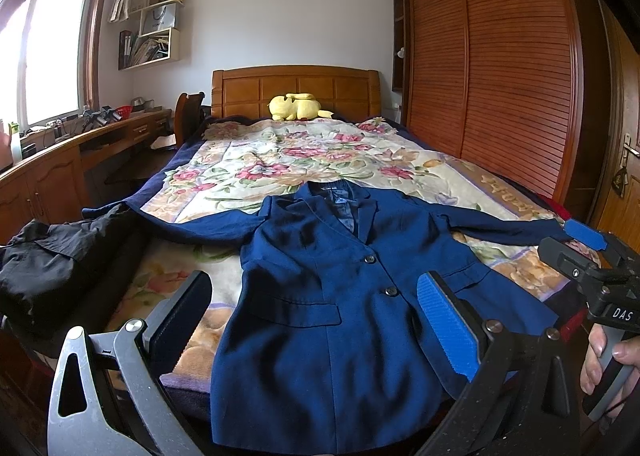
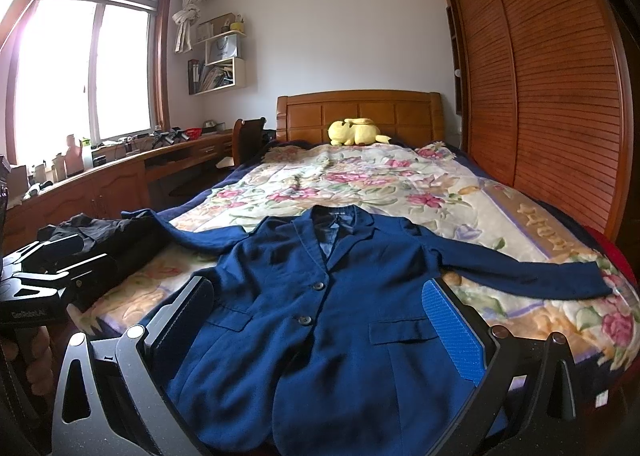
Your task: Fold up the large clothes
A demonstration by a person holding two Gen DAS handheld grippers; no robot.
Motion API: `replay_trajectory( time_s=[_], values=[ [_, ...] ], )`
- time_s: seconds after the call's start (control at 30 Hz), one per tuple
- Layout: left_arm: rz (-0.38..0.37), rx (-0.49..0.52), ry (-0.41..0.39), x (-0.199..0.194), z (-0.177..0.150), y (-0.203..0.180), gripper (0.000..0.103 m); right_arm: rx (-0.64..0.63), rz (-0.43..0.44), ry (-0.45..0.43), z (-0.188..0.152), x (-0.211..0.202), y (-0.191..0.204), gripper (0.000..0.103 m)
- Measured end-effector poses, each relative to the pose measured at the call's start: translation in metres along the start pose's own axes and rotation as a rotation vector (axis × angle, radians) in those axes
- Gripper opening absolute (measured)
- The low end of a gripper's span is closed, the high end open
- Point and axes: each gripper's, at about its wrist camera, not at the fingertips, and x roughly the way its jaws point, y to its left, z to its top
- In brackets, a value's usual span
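Blazer, navy woven cloth, two dark buttons, flap pockets [image 1: 320, 288]: laid face up and buttoned at the foot of the bed, collar toward the headboard, hem hanging over the near edge.
Sleeves: both spread outward and flat; the one on the right ends near the bed's right edge in the right wrist view, the one on the left runs toward a dark heap.
Bed, wooden frame with floral plush blanket [image 1: 280, 160]: serves as the folding surface.
Left tongs, grey metal arms with one black and one blue ribbed pad [image 1: 316, 308]: held wide apart above the lower blazer, nothing gripped.
Right tongs, same build [image 2: 320, 316]: likewise spread wide above the lower front, nothing between the pads.
Progress: no fold is seen; the garment is judged merely spread out, with sleeves and body all left to be folded.
Black garment, crumpled cloth [image 1: 52, 256]: piled at the bed's left edge, untouched; its type cannot be made out.
Yellow plush toy [image 1: 296, 106]: set against the wooden headboard [image 1: 296, 90], well apart from the blazer.
Hidden or unclear: the blazer's hem is cut off by the frame and the tong arms; the left cuff is lost against the dark heap; the collar label is too small to be read.
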Motion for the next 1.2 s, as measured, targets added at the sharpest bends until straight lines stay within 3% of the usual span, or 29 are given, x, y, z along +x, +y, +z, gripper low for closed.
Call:
replay_trajectory(
  time_s=[1.2],
  values=[
    [0.006, -0.004, 0.007, -0.005, 0.011, 0.003, 0.103, 0.009, 0.004, 0.002, 0.0, 0.001, 0.0, 0.103]
  ],
)
